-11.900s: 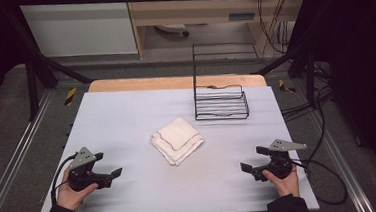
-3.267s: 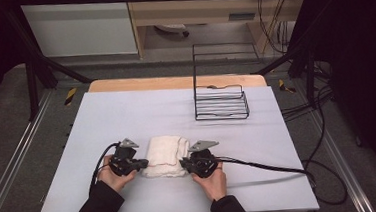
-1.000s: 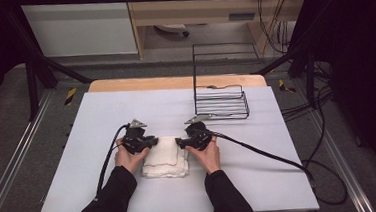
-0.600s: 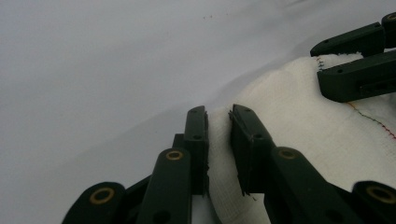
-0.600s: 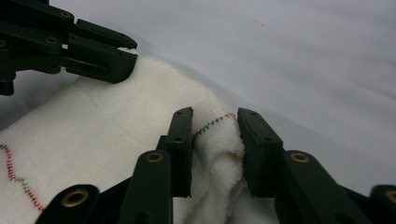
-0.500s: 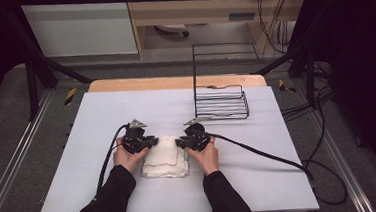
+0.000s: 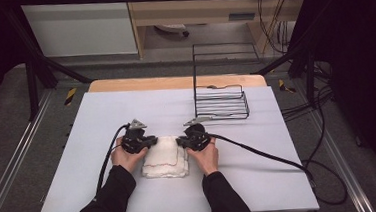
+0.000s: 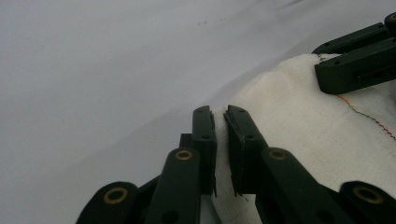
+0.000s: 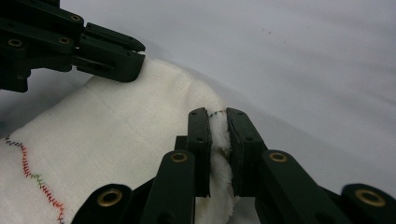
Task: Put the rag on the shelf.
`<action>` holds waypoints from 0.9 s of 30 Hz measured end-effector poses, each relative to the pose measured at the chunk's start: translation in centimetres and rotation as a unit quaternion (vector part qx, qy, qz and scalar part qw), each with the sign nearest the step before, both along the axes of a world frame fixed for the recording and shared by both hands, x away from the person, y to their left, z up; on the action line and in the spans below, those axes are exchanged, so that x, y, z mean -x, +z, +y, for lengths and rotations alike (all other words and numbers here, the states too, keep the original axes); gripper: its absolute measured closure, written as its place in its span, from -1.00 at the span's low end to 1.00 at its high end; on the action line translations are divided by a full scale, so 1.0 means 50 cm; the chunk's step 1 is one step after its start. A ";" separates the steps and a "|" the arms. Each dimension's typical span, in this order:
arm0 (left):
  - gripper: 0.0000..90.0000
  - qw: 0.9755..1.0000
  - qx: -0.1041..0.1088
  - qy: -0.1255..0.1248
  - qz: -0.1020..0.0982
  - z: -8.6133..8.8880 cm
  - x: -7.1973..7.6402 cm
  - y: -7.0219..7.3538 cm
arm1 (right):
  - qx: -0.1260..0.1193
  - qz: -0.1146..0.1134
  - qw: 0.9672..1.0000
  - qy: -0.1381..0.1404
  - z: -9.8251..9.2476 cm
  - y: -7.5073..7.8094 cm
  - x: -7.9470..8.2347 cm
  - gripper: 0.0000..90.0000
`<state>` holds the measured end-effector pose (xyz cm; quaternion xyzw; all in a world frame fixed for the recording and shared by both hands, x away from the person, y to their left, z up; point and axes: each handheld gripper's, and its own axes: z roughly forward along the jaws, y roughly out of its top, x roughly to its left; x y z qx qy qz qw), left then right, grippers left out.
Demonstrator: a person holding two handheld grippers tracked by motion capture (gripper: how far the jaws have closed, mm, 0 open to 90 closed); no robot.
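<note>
Folded white cloth on the table, pinched at both far corners.

Cloth lies nr the table's front-centre, w/ a red stitched line across its top; wire rack stands well beyond it, to its far right. Left gripper at the cloth's far-left corner, jaws narrow, clamped on the cloth edge. Right gripper at the far-right corner, jaws narrow too, cloth fold nipped between them. Hands flank the cloth, cables trail off either side.
</note>
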<state>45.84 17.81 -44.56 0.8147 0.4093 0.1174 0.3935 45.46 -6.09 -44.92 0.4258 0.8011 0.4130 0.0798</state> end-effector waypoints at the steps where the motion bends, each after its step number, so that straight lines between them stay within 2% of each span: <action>1: 0.83 1.000 0.006 0.001 -0.003 0.002 0.001 0.003 | 0.000 -0.006 1.000 0.001 -0.001 0.002 0.002 0.80; 5: 0.84 0.999 0.024 -0.002 -0.026 0.009 0.010 0.023 | -0.004 -0.025 1.000 0.004 -0.004 0.018 0.013 0.80; 11: 0.84 0.998 0.038 -0.007 -0.059 0.014 0.027 0.049 | -0.016 -0.056 0.998 0.011 -0.014 0.049 0.031 0.80; 14: 0.84 0.996 0.050 -0.009 -0.071 0.013 0.035 0.060 | -0.023 -0.075 0.997 0.013 -0.018 0.063 0.041 0.80; 18: 0.84 0.995 0.049 -0.013 -0.091 0.012 0.046 0.080 | -0.031 -0.088 0.995 0.014 -0.025 0.080 0.054 0.80; 27: 0.85 0.990 0.067 -0.016 -0.123 0.003 0.074 0.125 | -0.050 -0.132 0.990 0.015 -0.044 0.122 0.078 0.81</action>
